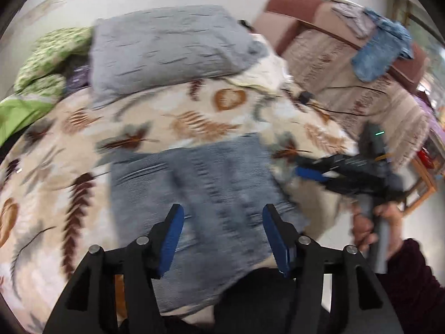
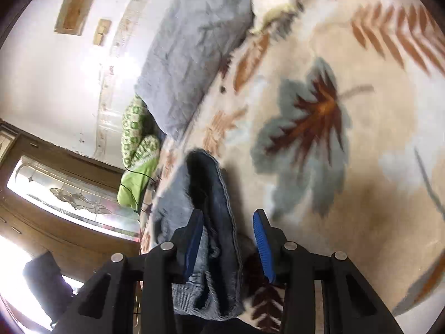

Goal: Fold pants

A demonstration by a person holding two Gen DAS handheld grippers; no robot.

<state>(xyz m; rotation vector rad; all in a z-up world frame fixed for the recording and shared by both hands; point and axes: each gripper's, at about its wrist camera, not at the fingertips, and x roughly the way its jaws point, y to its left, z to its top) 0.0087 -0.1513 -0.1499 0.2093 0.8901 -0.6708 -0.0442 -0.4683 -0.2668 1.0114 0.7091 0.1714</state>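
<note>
Grey-blue denim pants (image 1: 205, 183) lie folded on a leaf-patterned blanket (image 1: 69, 144). My left gripper (image 1: 222, 214) is open above their near end, touching nothing. My right gripper (image 1: 314, 174) shows at the pants' right edge in the left wrist view, held by a hand. In the right wrist view the right gripper (image 2: 229, 221) is open, with a raised fold of the pants (image 2: 211, 211) between its spread fingers, and the blanket (image 2: 361, 167) lies beyond.
A grey pillow (image 1: 167, 47) lies at the blanket's far end, green patterned bedding (image 1: 47, 58) to its left. A brown sofa (image 1: 347, 64) with blue cloth (image 1: 381, 53) stands right. A cable and small black device (image 1: 306, 97) lie near the sofa.
</note>
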